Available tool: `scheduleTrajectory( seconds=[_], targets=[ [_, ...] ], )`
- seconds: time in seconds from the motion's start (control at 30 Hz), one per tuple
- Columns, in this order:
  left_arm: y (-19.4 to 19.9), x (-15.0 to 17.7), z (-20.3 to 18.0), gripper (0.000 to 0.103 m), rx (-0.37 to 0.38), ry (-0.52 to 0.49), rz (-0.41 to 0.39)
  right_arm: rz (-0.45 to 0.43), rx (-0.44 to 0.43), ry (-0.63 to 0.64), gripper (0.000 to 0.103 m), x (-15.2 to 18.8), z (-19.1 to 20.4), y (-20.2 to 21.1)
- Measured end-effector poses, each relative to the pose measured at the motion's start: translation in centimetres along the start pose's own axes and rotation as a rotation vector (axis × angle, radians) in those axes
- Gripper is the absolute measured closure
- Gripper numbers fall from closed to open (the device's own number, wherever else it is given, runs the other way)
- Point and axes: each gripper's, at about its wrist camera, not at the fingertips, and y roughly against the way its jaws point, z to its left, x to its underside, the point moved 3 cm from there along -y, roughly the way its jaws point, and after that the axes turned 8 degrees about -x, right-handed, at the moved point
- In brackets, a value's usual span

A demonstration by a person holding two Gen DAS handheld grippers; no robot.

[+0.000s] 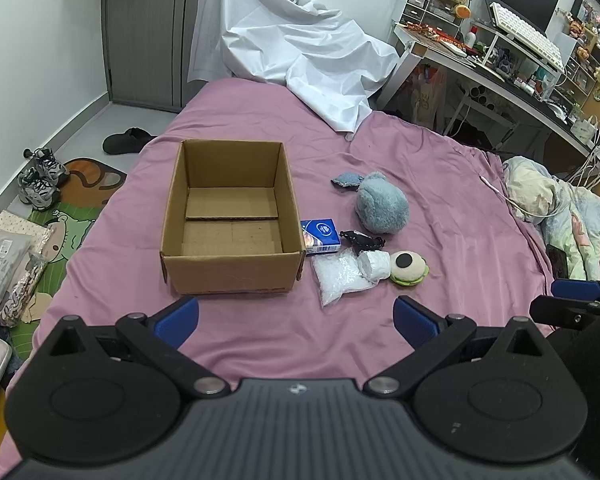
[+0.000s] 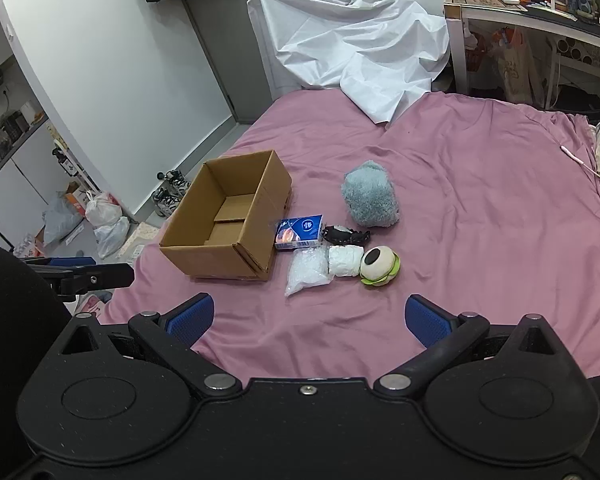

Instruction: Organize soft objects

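Observation:
An open cardboard box [image 1: 228,216] [image 2: 228,216] stands empty on the pink bedsheet. To its right lie a fluffy blue plush [image 1: 380,206] [image 2: 370,198], a blue tissue pack [image 1: 320,236] [image 2: 300,232], a black hair clip [image 1: 362,240] [image 2: 346,234], a clear plastic bag [image 1: 340,274] [image 2: 308,270], a white roll [image 1: 374,265] [image 2: 345,261] and a green-and-cream eye plush [image 1: 409,267] [image 2: 380,266]. My left gripper [image 1: 296,318] is open, short of the box and the bag. My right gripper [image 2: 310,318] is open too, below the pile, nothing between its fingers.
A crumpled white sheet [image 1: 296,44] [image 2: 352,36] drapes the far end of the bed. A cluttered desk [image 1: 500,48] stands at the right, a folded quilt [image 1: 568,216] on the bed's right edge. Shoes [image 1: 40,178] and bags [image 2: 104,216] lie on the floor to the left.

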Motion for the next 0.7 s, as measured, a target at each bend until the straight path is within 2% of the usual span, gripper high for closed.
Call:
scheduleTrajectory(
  seconds=[0.7],
  targets=[
    [-0.04,0.02,-0.03,0.000,-0.001,0.005,-0.001,0.001,0.001,0.001,0.000,-0.05,0.05,0.00]
  ],
)
